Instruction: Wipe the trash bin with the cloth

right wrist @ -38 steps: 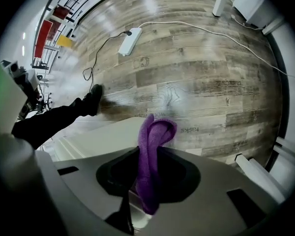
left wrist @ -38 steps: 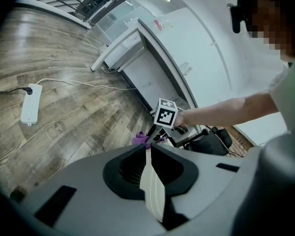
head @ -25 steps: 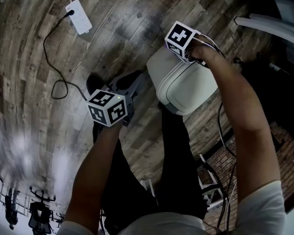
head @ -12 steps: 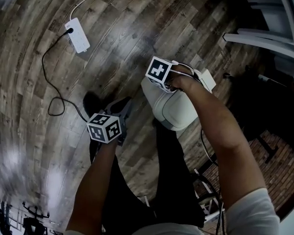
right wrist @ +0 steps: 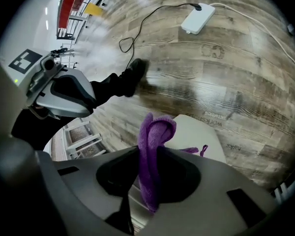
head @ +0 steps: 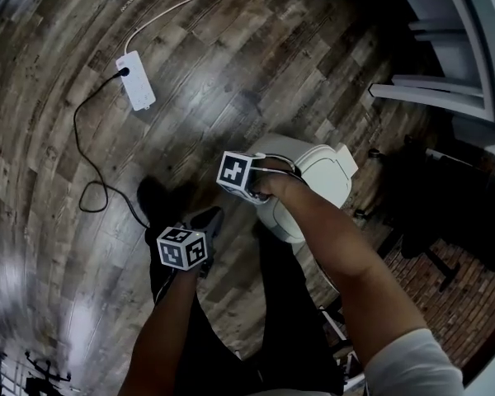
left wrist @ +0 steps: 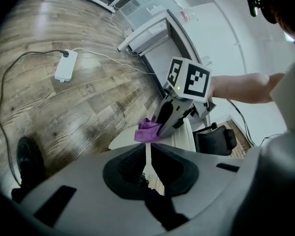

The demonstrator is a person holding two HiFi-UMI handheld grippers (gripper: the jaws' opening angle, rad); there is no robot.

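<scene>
Head view, bin: the white trash bin (head: 318,176) stands on the wood floor (head: 231,64), at 3 o'clock from frame centre.
Head view, right tool: the right gripper (head: 246,180) sits over the bin's 9 o'clock edge. Its cube hides its tips here.
Head view, left tool: the left gripper (head: 184,248) hangs at 7 o'clock from the right one, apart from the bin.
Head view, surroundings: a power strip (head: 135,81) lies at 10 o'clock, well apart.
Left gripper view, jaws: we read them as drawn together to a thin slit, with nothing between them.
Left gripper view, cloth: the purple cloth (left wrist: 147,131) shows at 12 o'clock, under the right gripper and at the lid's near edge.
Right gripper view, jaws: they are clamped on a fold of the cloth, which stands up between them. The lid lies just beyond at 1 o'clock, and we cannot confirm contact.
Risk, grip: only a narrow fold is pinched, so we judge that drag across the lid could pull it free.
Risk, bin: nothing braces it, so a sideways push near the edge could slide or tip it.
</scene>
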